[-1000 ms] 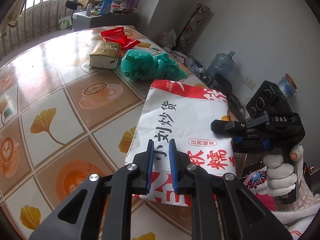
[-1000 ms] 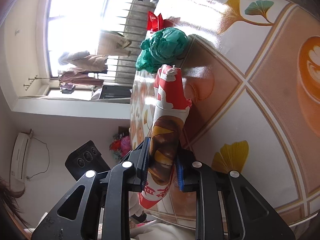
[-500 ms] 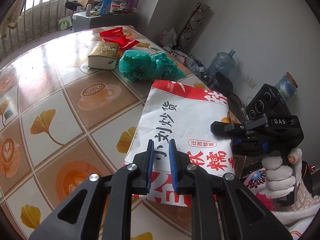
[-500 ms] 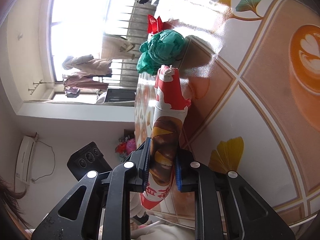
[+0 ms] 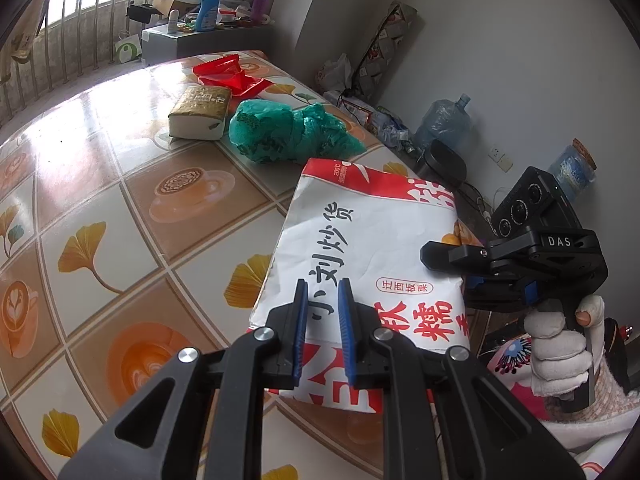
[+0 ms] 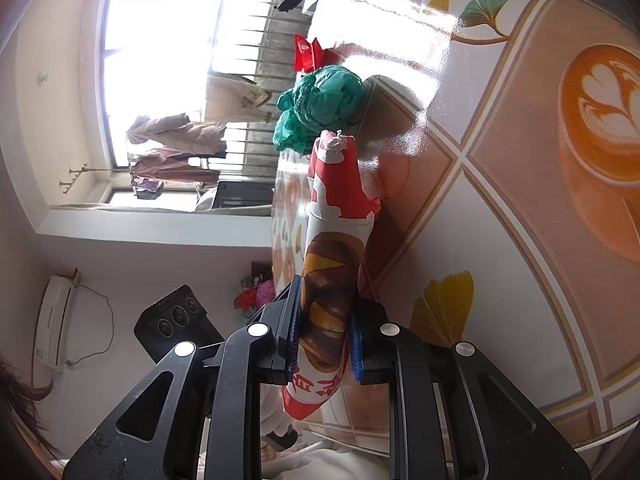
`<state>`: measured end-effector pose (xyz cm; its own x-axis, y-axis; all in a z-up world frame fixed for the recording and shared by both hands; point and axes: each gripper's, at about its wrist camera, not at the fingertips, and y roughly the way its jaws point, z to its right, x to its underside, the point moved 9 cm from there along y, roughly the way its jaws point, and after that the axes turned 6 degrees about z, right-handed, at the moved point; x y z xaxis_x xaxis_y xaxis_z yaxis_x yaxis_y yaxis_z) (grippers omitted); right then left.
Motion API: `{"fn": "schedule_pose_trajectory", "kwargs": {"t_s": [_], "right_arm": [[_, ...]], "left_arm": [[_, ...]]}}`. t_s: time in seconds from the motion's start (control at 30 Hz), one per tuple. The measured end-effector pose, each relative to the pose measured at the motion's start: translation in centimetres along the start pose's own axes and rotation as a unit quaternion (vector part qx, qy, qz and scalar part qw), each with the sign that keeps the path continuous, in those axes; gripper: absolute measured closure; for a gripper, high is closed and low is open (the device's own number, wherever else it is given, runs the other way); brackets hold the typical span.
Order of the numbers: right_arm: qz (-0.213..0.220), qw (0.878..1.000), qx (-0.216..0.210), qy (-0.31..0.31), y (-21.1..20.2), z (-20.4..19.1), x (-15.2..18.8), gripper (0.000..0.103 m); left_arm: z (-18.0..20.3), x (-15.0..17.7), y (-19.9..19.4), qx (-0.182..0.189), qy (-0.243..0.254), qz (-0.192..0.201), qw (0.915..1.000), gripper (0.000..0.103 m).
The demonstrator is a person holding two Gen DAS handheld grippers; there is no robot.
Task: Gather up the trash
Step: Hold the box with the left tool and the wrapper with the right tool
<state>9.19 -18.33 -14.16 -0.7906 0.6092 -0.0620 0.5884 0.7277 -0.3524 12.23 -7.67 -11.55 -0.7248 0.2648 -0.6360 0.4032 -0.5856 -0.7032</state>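
Note:
A white and red paper snack bag with black characters hangs tilted over the table's right edge. My right gripper, rolled on its side in a gloved hand, is shut on the bag's side edge. In the right wrist view the bag runs away from me, pinched between the blue pads of that gripper. My left gripper hovers over the bag's printed face. Its jaws are a narrow gap apart, and nothing shows pinched between them. A crumpled green plastic bag and red wrappers lie farther back.
A tissue pack sits beside the green bag on the tiled table. The table's edge runs along the right. Beyond it the floor holds a water jug and clutter. A barred window and a cluttered cabinet stand at the back.

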Motion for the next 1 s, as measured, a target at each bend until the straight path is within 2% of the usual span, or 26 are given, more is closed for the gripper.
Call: {"fn": "schedule_pose_trajectory", "kwargs": {"t_s": [1.0], "right_arm": [[0.018,1.0,-0.01,0.012,-2.5,0.9,-1.0,0.086]], "left_arm": [[0.1,-1.3,0.2,0.009,-0.012,0.003,0.9999,0.087]]}}
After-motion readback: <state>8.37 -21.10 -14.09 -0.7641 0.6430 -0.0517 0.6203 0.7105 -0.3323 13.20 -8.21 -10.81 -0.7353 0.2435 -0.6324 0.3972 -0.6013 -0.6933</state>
